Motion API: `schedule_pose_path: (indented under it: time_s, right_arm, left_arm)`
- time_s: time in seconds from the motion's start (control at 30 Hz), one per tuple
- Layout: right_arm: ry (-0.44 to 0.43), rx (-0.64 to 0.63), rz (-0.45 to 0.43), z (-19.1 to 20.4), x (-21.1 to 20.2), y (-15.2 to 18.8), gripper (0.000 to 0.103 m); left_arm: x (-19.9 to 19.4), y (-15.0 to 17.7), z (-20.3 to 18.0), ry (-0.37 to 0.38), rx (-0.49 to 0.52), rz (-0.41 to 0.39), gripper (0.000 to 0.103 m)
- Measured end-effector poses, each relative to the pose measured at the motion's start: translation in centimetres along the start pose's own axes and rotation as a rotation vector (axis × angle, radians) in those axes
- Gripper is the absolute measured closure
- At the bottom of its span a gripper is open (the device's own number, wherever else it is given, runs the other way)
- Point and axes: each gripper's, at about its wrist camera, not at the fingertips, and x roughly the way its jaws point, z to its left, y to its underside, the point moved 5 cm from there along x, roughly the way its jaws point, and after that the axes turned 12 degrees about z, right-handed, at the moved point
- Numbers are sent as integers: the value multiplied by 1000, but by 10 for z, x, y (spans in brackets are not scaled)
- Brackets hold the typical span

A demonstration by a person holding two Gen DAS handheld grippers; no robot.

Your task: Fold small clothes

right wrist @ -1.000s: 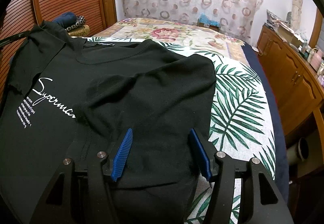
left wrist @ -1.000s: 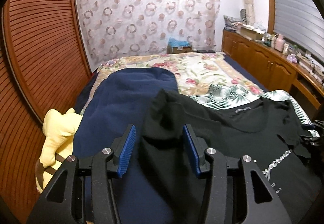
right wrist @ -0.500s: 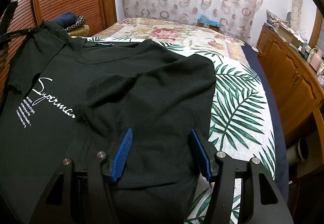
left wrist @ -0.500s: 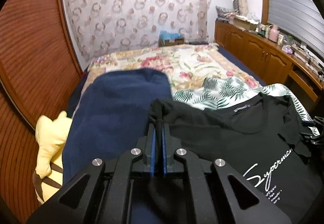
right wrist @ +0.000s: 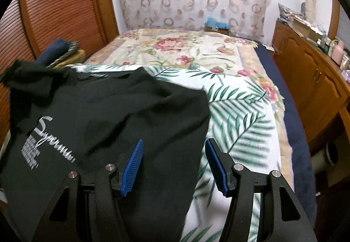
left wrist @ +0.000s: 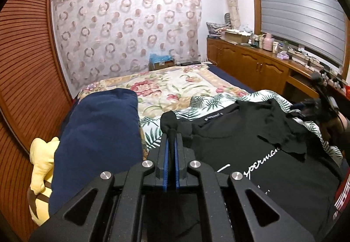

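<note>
Bedroom; bed [left wrist: 186, 88] bears black T-shirt [left wrist: 251, 154].

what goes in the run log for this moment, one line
stage: shirt fold | left tool: shut on sleeve | right tool: open over shirt edge | surface: bed

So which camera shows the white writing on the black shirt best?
The right wrist view: the white writing on the black shirt shows its big first letter and the small lines under it, a bit blurred. In the left wrist view the writing is partly cut off behind the left gripper, whose fingers pinch the shirt.
</note>
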Motion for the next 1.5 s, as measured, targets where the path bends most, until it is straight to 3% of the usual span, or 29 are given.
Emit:
schedule_pose_path:
  time_s: [0.2, 0.3, 0.4, 0.47, 0.7, 0.87, 1.27, 1.5]
  right_arm:
    - [20, 59, 92, -14, 44, -29, 47]
    - [19, 64, 83, -12, 50, -38, 55]
    - [10, 28, 82, -2, 49, -40, 91]
    - [-10, -7, 37, 5, 34, -39, 96]
    - [-89, -120, -178, 44, -73, -1, 97]
    - [-102, -170, -244, 50, -132, 51, 97]
    - [-107, -164, -219, 57, -204, 157, 97]
    - [-98, -136, -80, 59, -183, 186, 97]
  left_arm:
    - [2, 8, -2, 3, -4, 7, 98]
    - [1, 15, -1, 6, -6, 12, 98]
    - [-3, 19, -3, 10, -14, 1, 98]
    - [-11, 25, -6, 24, -24, -18, 98]
    - [-57, 55, -13, 58, -63, -101, 98]
    - [-75, 87, -16, 43, -64, -93, 98]
    - [-112, 134, -4, 22, -105, -70, 98]
    - [-90, 162, -7, 24, -117, 21, 98]
